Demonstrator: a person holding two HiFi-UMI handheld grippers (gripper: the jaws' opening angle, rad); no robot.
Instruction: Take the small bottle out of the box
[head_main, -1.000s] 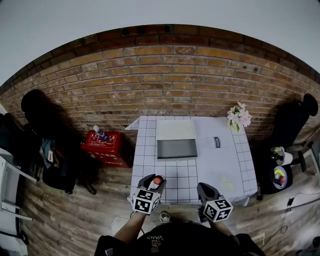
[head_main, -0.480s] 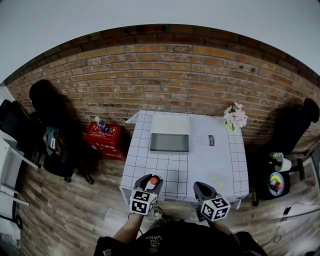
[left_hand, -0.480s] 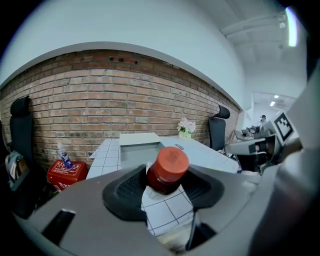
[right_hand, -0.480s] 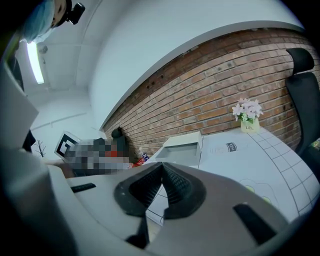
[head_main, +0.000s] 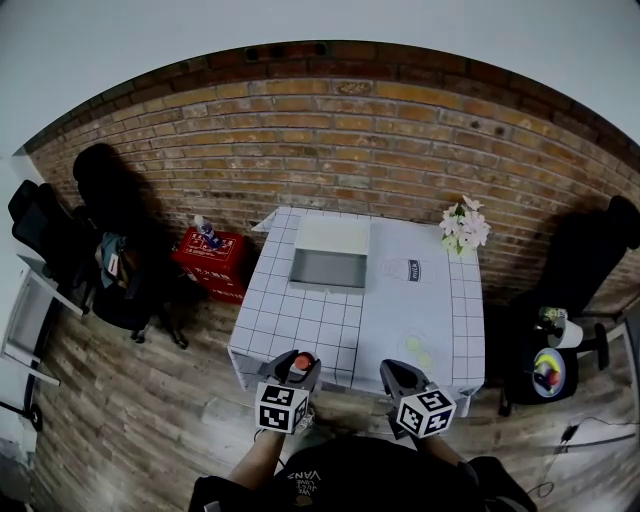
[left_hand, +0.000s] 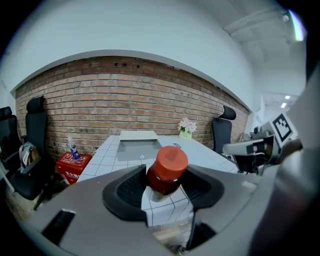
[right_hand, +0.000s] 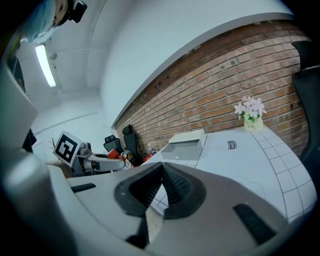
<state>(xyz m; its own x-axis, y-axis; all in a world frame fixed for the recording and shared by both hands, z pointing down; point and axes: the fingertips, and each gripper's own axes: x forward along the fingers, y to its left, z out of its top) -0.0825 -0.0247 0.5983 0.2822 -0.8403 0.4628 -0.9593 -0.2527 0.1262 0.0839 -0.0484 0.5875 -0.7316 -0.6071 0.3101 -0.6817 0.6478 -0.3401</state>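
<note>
The small bottle (head_main: 302, 361), clear with a red cap, stands upright between the jaws of my left gripper (head_main: 297, 368), which is shut on it just off the table's near edge. In the left gripper view the bottle (left_hand: 166, 170) fills the gap between the black pads (left_hand: 131, 186). The open white box (head_main: 327, 258) sits at the far side of the white gridded table (head_main: 300, 320), its inside empty as far as I can see. My right gripper (head_main: 388, 375) hangs beside the left one. Its jaws (right_hand: 161, 187) are shut with nothing between them.
A vase of pink flowers (head_main: 462, 225) stands at the table's far right corner, and a small label (head_main: 413, 270) lies near the box. A red crate (head_main: 212, 262) with a bottle on it sits on the floor to the left. Black chairs stand on both sides.
Both grippers and the view have pulled back from the table, so the table now lies farther away. The left gripper has kept its hold on the bottle.
</note>
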